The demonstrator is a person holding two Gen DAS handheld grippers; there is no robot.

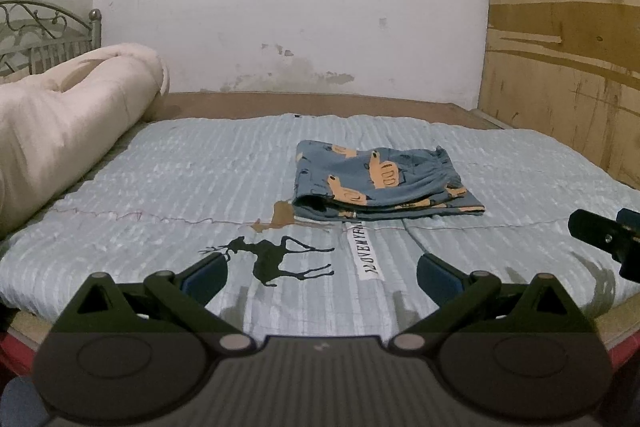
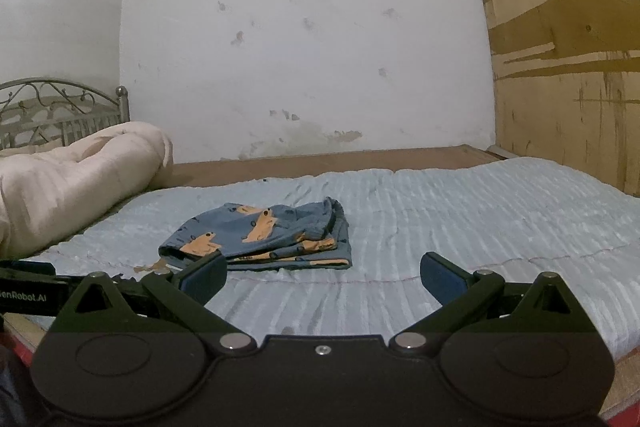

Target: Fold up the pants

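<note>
Blue pants (image 1: 380, 183) with an orange animal print lie folded into a compact stack on the pale blue quilt (image 1: 180, 179). In the right wrist view the same pants (image 2: 264, 235) lie ahead and left of centre. My left gripper (image 1: 322, 275) hovers open over the quilt's near edge, well short of the pants, nothing between its fingers. My right gripper (image 2: 324, 277) is open too, empty, just short of the stack. The right gripper's body (image 1: 608, 239) shows at the right edge of the left wrist view.
A rolled cream blanket (image 1: 68, 123) lies along the left side of the bed, before a metal headboard (image 1: 44, 35). A white wall (image 1: 300, 7) stands behind, a wooden panel (image 1: 560, 47) at the right. A deer print (image 1: 276, 259) and a text label (image 1: 366, 251) mark the quilt.
</note>
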